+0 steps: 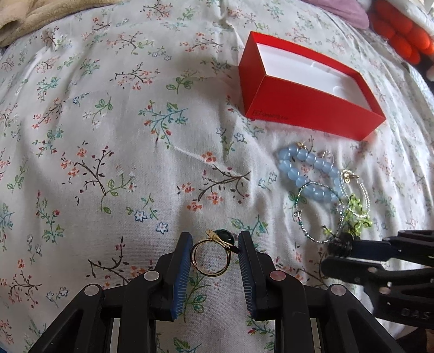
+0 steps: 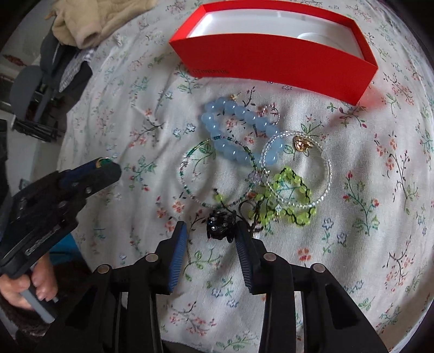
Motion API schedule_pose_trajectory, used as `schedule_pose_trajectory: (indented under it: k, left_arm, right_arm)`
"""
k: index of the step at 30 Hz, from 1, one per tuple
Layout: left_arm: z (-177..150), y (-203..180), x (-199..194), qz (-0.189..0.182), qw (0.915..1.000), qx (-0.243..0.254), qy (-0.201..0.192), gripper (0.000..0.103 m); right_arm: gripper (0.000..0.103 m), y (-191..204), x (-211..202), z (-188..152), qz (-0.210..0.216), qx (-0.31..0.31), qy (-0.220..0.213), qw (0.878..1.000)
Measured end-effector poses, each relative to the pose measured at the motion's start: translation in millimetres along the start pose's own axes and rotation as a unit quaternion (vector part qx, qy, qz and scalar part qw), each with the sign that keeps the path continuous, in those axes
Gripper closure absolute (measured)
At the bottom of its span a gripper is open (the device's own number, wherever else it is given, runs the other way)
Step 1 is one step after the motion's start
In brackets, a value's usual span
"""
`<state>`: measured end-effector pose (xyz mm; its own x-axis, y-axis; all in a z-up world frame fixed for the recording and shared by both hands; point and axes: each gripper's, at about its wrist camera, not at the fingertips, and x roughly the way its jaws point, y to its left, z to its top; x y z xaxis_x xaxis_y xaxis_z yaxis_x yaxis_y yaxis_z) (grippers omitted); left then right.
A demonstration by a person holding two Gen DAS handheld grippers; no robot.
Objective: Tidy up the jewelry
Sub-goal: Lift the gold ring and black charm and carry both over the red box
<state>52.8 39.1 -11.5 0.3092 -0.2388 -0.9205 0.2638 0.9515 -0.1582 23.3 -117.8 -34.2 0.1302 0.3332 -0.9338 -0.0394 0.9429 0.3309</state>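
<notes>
My left gripper (image 1: pixel 214 245) is shut on a gold ring with a dark green stone (image 1: pixel 213 254), held between its blue pads above the floral sheet. My right gripper (image 2: pixel 210 233) is open around a black beaded piece (image 2: pixel 220 224) that lies between its fingertips; the right pad touches it. Just beyond lies a pile of jewelry: a pale blue bead bracelet (image 2: pixel 238 127), a green-beaded hoop (image 2: pixel 217 173), a clear-beaded hoop (image 2: pixel 298 168) and a lime green bead bracelet (image 2: pixel 287 198). An open red box (image 1: pixel 309 89) with a white inside stands behind the pile; it also shows in the right wrist view (image 2: pixel 274 57).
Everything lies on a floral bedsheet (image 1: pixel 108 135). A beige blanket (image 2: pixel 95 19) is at the far left, orange and lilac items (image 1: pixel 401 32) at the far right. A chair and clothes (image 2: pixel 40 87) stand off the bed's left edge.
</notes>
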Motion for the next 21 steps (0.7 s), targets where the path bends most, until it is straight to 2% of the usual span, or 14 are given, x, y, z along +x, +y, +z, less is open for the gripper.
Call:
schedule_pose_trajectory:
  k: [4, 15, 21]
  left_arm:
    - [0, -2, 1, 0.002, 1.0, 0.002, 0.001, 0.075]
    - [3, -3, -12, -0.001, 0.9999, 0.002, -0.016, 0.075]
    - [16, -11, -16, 0.001, 0.9996, 0.003, -0.027, 0.075]
  right_arm:
    - [0.081, 1, 4, 2, -0.023, -0.008, -0.005, 1.0]
    - [0.081, 11, -34, -4, 0.003, -0.018, -0.047, 0.999]
    - [0.081, -2, -71, 4, -0.014, 0.0, -0.09, 0.996]
